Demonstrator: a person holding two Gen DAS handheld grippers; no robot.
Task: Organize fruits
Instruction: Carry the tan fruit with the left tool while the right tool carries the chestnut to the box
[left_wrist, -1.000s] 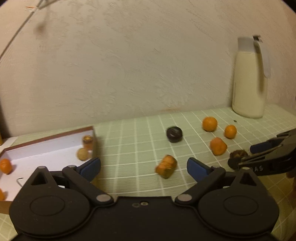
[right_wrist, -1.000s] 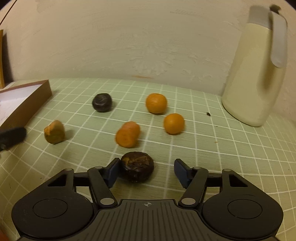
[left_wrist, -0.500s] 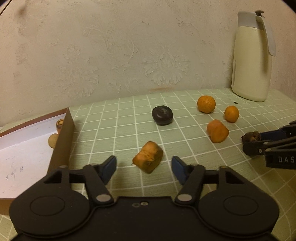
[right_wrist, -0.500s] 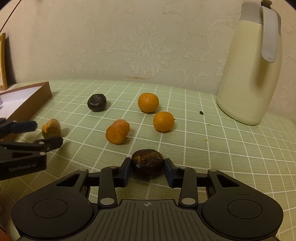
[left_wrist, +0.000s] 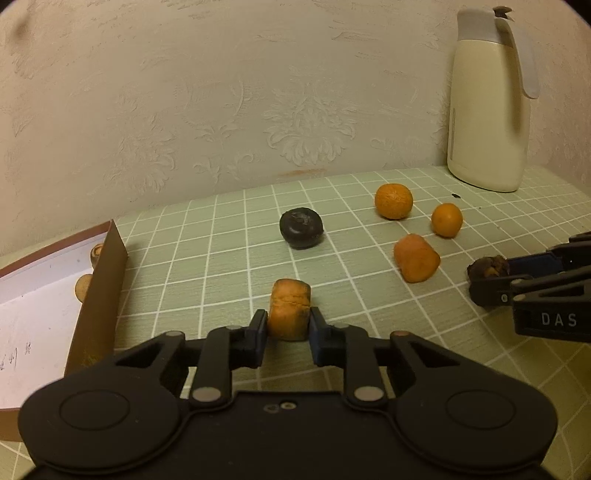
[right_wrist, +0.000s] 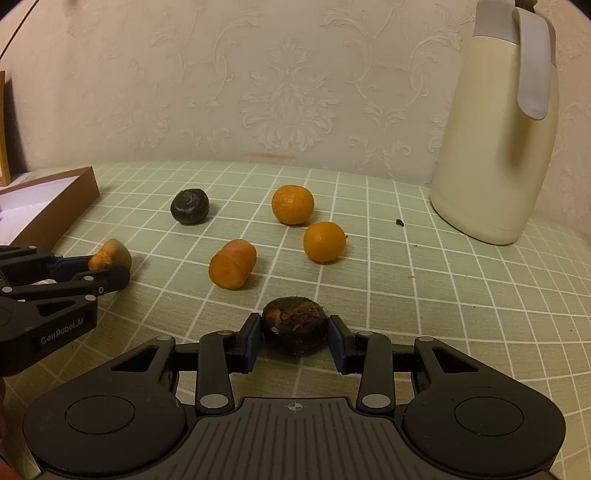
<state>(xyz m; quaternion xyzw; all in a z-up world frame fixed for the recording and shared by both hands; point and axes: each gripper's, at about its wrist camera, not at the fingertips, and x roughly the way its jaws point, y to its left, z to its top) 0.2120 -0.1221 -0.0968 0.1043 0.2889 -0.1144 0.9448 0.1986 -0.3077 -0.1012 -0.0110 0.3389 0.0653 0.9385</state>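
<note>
My left gripper (left_wrist: 289, 328) is shut on an orange-brown chunk of fruit (left_wrist: 290, 308) resting on the green checked cloth; it also shows in the right wrist view (right_wrist: 109, 254). My right gripper (right_wrist: 294, 338) is shut on a dark brown, cracked fruit (right_wrist: 294, 329), seen from the left wrist view (left_wrist: 487, 267) at the far right. On the cloth lie a dark round fruit (left_wrist: 301, 228), two oranges (left_wrist: 393, 201) (left_wrist: 447, 220) and an orange cylinder-shaped piece (left_wrist: 416, 257). The brown box (left_wrist: 98, 291) with a white floor sits at the left, holding a few small fruits (left_wrist: 84, 287).
A cream thermos jug (left_wrist: 489, 98) stands at the back right against the patterned wall. The box wall (right_wrist: 59, 212) is left of the loose fruit. Small dark crumbs (right_wrist: 399, 222) lie near the jug.
Both grippers have closed: the left one moved forward and shut on the orange-brown chunk, the right one shut on the dark cracked fruit. The other fruits have not moved.
</note>
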